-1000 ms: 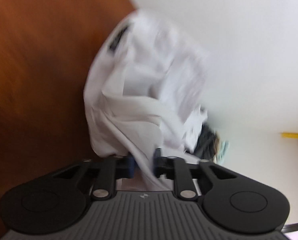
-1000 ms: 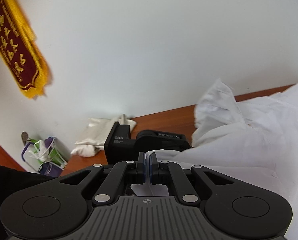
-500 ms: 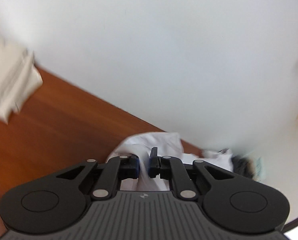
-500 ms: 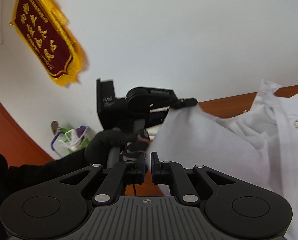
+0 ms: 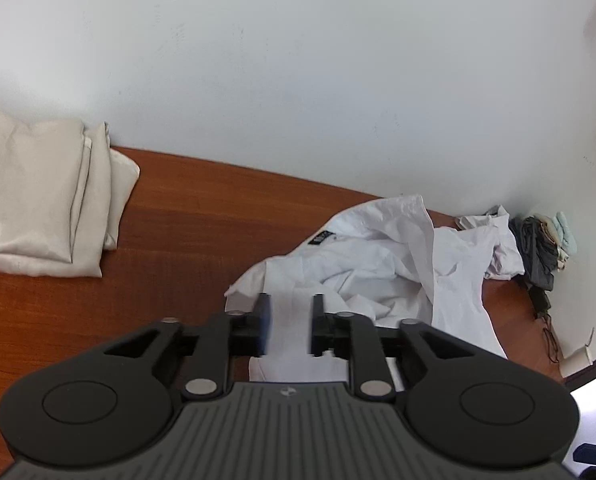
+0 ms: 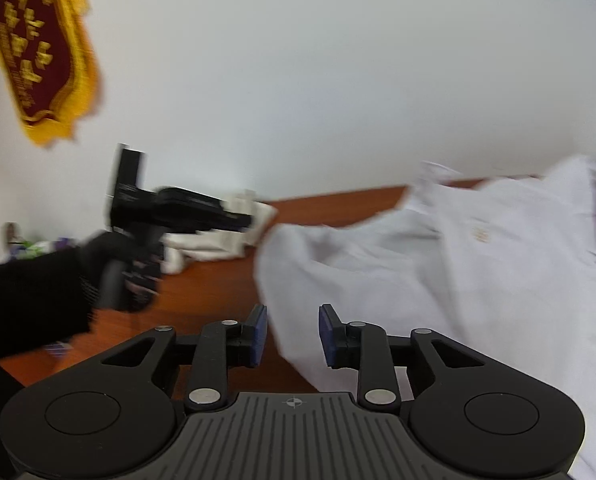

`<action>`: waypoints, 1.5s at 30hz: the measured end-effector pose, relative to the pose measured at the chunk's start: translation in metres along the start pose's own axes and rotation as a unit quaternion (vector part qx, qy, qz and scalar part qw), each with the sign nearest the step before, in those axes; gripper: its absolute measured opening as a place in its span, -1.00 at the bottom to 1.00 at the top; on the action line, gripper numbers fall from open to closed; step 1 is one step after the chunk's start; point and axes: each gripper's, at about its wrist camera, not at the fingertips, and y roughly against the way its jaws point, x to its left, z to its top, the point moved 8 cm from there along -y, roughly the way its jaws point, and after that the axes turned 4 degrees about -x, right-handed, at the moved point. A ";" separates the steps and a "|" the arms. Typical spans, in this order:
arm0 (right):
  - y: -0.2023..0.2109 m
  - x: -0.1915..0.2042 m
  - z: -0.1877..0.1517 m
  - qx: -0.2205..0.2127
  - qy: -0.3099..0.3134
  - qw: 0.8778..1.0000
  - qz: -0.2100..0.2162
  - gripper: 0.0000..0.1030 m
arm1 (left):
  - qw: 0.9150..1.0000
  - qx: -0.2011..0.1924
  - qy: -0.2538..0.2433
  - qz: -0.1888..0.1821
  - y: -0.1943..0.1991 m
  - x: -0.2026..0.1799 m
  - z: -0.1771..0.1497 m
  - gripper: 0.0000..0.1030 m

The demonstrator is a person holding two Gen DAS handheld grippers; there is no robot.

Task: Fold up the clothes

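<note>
Now that both grippers, left gripper and right gripper, have just been opening w/ nothing pinched, you're between folds; re-grab the white shirt edge at 12 o'clock.

Red/gold pennant on wall; cables in table corner.

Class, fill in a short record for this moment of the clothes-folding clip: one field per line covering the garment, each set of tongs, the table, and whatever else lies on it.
garment: white shirt, crumpled on the table, unfolded
left tongs: just opened, pads clear of the cloth
right tongs: just opened, shirt edge lies between the jaws, not pinched
table: brown wood, against a white wall
folded item: cream cloth stack, far left
other clothes: dark and pale pile by the wall
</note>
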 end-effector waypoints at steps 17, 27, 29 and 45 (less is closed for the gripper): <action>0.090 -0.080 -0.142 0.010 -0.091 0.959 -0.269 0.21 | 0.978 0.082 0.160 -0.105 -0.088 0.023 -0.037 0.46; 0.098 -0.117 -0.174 -0.005 -0.152 0.942 -0.299 0.21 | 0.965 0.062 0.220 -0.127 -0.098 0.016 -0.029 0.10; 0.103 -0.124 -0.167 -0.023 -0.169 0.941 -0.291 0.21 | 0.965 0.051 0.224 -0.123 -0.096 0.015 -0.025 0.01; 0.052 -0.192 -0.203 0.044 -0.306 0.927 -0.211 -0.11 | 0.965 0.008 0.244 -0.092 -0.090 0.003 -0.017 -0.46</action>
